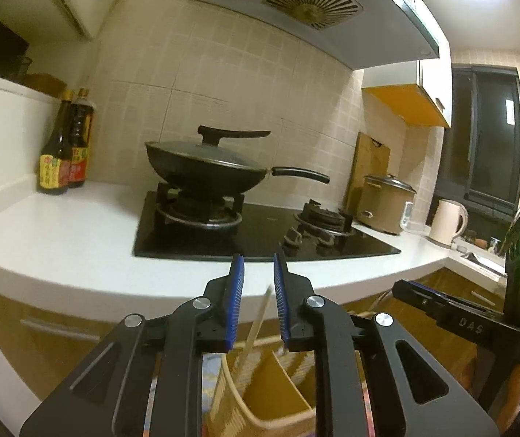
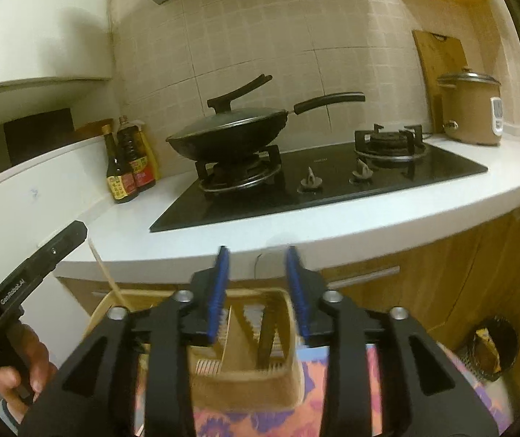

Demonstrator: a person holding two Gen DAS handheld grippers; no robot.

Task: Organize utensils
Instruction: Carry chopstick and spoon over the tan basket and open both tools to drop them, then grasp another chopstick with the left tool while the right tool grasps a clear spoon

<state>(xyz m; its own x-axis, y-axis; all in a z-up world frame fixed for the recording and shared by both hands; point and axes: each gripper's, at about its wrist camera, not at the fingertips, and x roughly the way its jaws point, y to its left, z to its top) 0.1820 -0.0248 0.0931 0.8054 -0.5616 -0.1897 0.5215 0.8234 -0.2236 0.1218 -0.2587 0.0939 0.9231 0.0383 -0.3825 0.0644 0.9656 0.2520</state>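
The tan slatted plastic utensil holder (image 2: 245, 375), split by upright dividers into compartments, sits low and just below the right claw (image 2: 258, 287), on a purple-and-orange patterned cloth (image 2: 351, 375). A pale wooden chopstick (image 1: 256, 327) stands tilted in the holder; in the left view it rises between the blue pads of the left claw (image 1: 258, 302), and whether a pad touches it is hard to tell through the blur. Both claws are spread, and neither pinches anything. A dark, flat, serrated-looking piece (image 2: 267, 335) leans in a compartment under the right claw.

This looks like the sorting step, at the holder itself. Next, one claw likely needs to drop lower, centre on a single utensil's shaft and close squarely.

Beyond the claws lie the white countertop (image 2: 332, 225) and a black lidded wok (image 2: 230, 134) on the black glass gas hob (image 2: 325, 189).
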